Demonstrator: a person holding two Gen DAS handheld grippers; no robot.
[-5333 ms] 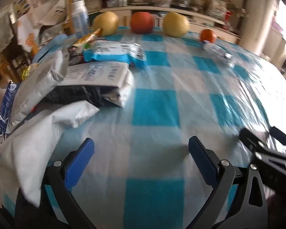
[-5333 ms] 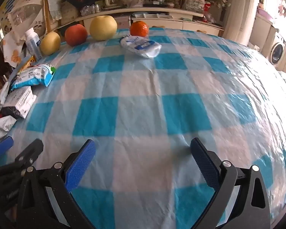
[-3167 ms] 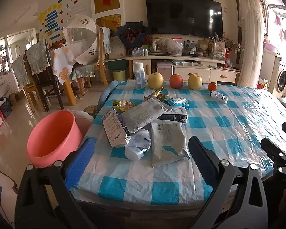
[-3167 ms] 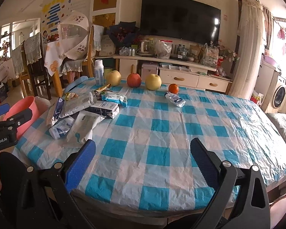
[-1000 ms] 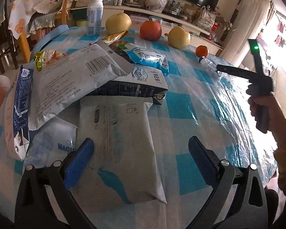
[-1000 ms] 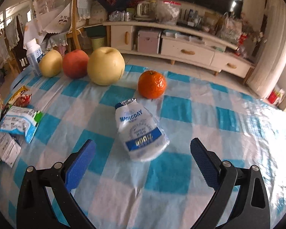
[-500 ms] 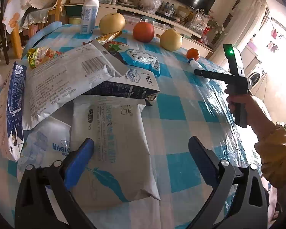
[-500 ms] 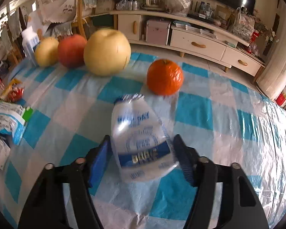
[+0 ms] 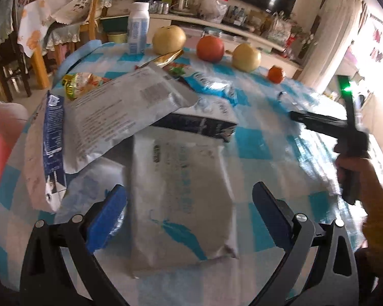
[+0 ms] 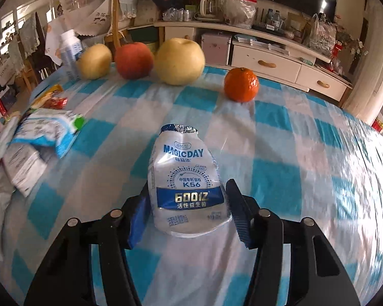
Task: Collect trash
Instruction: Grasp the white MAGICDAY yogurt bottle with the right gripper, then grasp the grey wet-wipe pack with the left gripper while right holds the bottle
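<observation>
Your right tool (image 10: 187, 213) clamped on crushed bottle (image 10: 187, 186) near bench's far edge, by orange (image 10: 240, 84). Left tool (image 9: 189, 210) gapes wide, empty, over wrapper pile (image 9: 130, 117) at left edge. Nothing binned yet.

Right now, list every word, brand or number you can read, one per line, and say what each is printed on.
"MAGICDAY" – crushed white bottle in the right gripper
"K56" – same bottle, in the dotted ring
"600亿" – same bottle, blue band
"活性益生菌" – same bottle, under the band
Grey pouches, blue wrapper, upright bottle: print too blurred to read.
</observation>
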